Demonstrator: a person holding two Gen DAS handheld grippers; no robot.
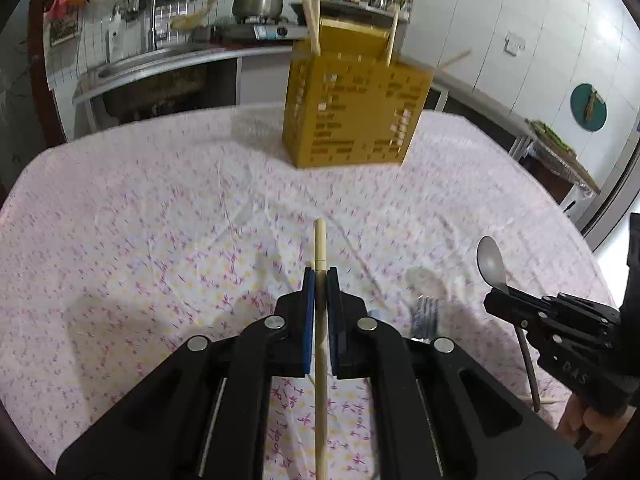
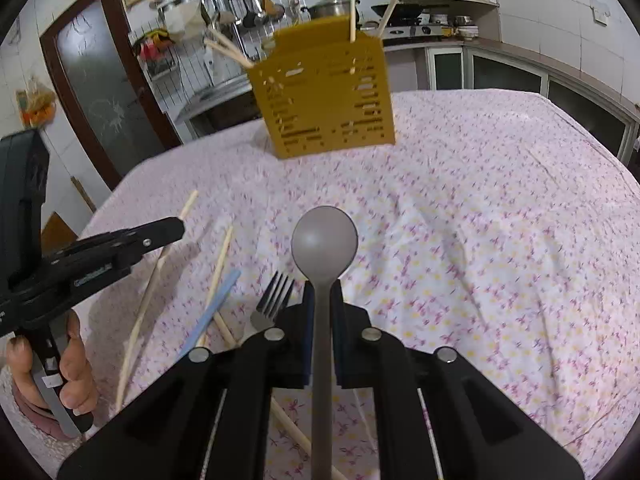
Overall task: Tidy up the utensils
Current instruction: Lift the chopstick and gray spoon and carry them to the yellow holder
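A yellow slotted utensil holder (image 1: 352,108) stands at the far side of the table with several chopsticks sticking out; it also shows in the right wrist view (image 2: 328,92). My left gripper (image 1: 320,276) is shut on a wooden chopstick (image 1: 320,248), held above the cloth. My right gripper (image 2: 323,288) is shut on a grey metal spoon (image 2: 324,240), bowl pointing forward. A fork (image 2: 276,296), a blue chopstick (image 2: 216,308) and loose wooden chopsticks (image 2: 218,268) lie on the cloth to the left of my right gripper. The right gripper also shows in the left wrist view (image 1: 504,296).
The table carries a pink floral cloth (image 2: 480,240). Behind it are a kitchen counter with a sink (image 1: 132,68), a stove with a pot (image 1: 258,2), and a door (image 2: 100,92) at the left.
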